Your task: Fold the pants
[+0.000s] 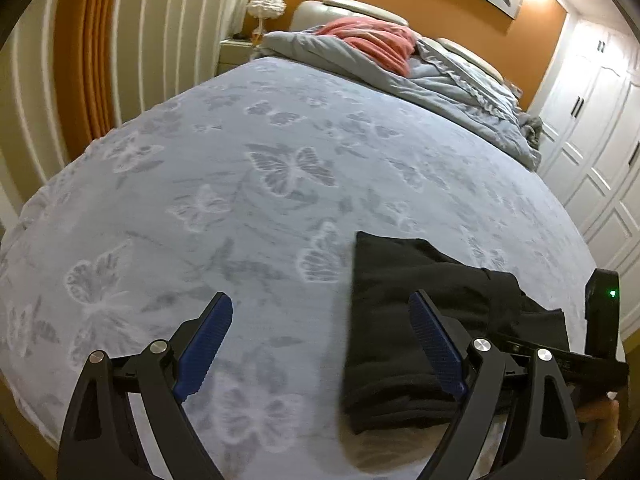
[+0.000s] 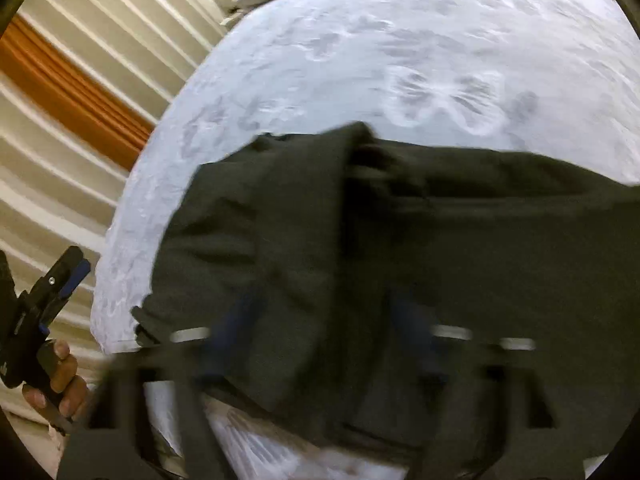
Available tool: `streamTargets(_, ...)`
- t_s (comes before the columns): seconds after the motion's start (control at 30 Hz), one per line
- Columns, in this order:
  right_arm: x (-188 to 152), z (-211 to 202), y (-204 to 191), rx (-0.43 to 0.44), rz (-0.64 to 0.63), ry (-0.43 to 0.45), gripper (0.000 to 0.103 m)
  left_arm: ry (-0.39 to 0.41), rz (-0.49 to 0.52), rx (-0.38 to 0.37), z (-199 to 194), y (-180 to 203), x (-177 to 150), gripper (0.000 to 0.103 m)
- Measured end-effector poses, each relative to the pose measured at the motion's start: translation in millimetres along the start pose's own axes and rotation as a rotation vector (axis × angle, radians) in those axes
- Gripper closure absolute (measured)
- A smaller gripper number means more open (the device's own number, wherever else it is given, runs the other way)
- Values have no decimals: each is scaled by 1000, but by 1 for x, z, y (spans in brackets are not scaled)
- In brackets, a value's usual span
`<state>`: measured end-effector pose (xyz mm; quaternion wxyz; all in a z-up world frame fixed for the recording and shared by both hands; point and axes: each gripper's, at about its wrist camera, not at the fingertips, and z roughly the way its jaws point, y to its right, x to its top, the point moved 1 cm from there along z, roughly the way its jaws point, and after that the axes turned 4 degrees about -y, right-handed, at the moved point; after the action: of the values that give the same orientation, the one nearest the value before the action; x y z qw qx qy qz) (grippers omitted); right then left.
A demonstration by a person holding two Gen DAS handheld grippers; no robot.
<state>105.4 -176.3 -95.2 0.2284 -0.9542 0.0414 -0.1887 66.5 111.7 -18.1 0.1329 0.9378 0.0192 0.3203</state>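
Note:
The black pants (image 1: 416,312) lie folded in a stack near the front right edge of the bed (image 1: 280,152). My left gripper (image 1: 320,344) is open and empty; its right blue finger (image 1: 436,344) hangs over the stack's left part. The right gripper's body (image 1: 600,320) shows at the right edge. In the right wrist view the pants (image 2: 400,260) fill the lower frame, blurred. My right gripper (image 2: 324,340) is open, its blurred blue fingers (image 2: 236,332) close above the cloth. The left gripper (image 2: 60,280) shows at far left, held by a hand.
The bed has a pale blue butterfly cover (image 2: 400,60). A grey duvet (image 1: 440,80) and a pink blanket (image 1: 372,40) are heaped at the head. A lamp (image 1: 264,8) stands on a nightstand. White wardrobe doors (image 1: 592,140) are at right, striped curtains (image 1: 140,40) at left.

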Motion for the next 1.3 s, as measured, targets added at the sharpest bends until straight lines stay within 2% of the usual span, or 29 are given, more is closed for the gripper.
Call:
streamTargets(0.03, 2, 1, -4, -9, -7, 10, 80, -5, -11, 3, -1, -6, 0, 16)
streamTargets(0.1, 6, -7, -15, 0, -35, 34, 87, -12, -31, 6, -1, -15, 1, 16)
streamTargets(0.13, 10, -19, -22, 39, -50, 51, 91, -16, -51, 8, -1, -22, 0, 16)
streamTargets(0.17, 14, -46, -31, 113, -73, 95, 91, -18, -69, 6, -3, -27, 1, 16)
streamTargets(0.2, 16, -68, -37, 153, -100, 137, 91, -16, -86, -2, -5, -32, 2, 16)
streamTargets(0.23, 15, -90, -41, 164, -128, 178, 91, -13, -97, -10, -7, -34, 2, 16)
streamTargets(0.27, 13, -122, -42, 133, -164, 240, 91, -11, -113, -23, -10, -36, 3, 16)
streamTargets(0.3, 10, -138, -35, 97, -180, 265, 91, -11, -118, -29, -9, -35, 4, 16)
streamTargets(0.37, 5, -147, -7, -27, -174, 234, 90, -22, -122, -52, -5, -28, 6, 16)
streamTargets(0.5, -18, -89, 112, -331, 145, -39, 87, -54, -49, -26, 11, 9, 3, 16)
streamTargets(0.57, -21, -96, 115, -245, 135, 8, 83, -79, -12, -45, 19, 29, 0, 16)
streamTargets(0.63, -25, -110, 112, -209, 93, 68, 81, -102, 38, -75, 26, 56, -6, 16)
streamTargets(0.67, -27, -111, 112, -200, 98, 75, 80, -104, 55, -78, 29, 64, -7, 16)
streamTargets(0.73, -33, -106, 126, -162, 150, 35, 76, -112, 98, -84, 36, 85, -13, 16)
streamTargets(0.83, -33, -94, 142, -74, 227, -1, 51, -148, 140, -122, 46, 110, -23, 16)
streamTargets(0.87, -31, -88, 141, -53, 226, 2, 49, -161, 151, -138, 48, 115, -26, 16)
streamTargets(0.9, -31, -88, 138, -61, 200, 4, 50, -175, 163, -150, 51, 120, -29, 16)
streamTargets(0.97, -29, -90, 127, -112, 128, 11, 82, -205, 184, -171, 55, 128, -37, 16)
streamTargets(1.03, -28, -121, 114, -76, 69, 77, 88, -221, 196, -179, 57, 131, -42, 16)
streamTargets(1.07, -28, -134, 108, -63, 39, 109, 88, -222, 195, -180, 57, 131, -43, 16)
streamTargets(1.1, -30, -145, 104, -95, 1, 132, 87, -224, 190, -182, 57, 130, -42, 16)
streamTargets(1.13, -31, -143, 106, -166, -25, 122, 82, -230, 173, -189, 58, 126, -41, 16)
streamTargets(1.17, -32, -131, 113, -241, -32, 77, 73, -238, 158, -195, 61, 124, -40, 16)
streamTargets(1.2, -34, -111, 127, -359, 3, -15, 72, -253, 139, -199, 64, 121, -40, 16)
streamTargets(1.23, -34, -110, 132, -346, 37, -9, 70, -275, 111, -205, 68, 117, -38, 16)
streamTargets(1.3, -33, -124, 137, -254, 118, 60, 66, -317, 39, -227, 77, 107, -35, 16)
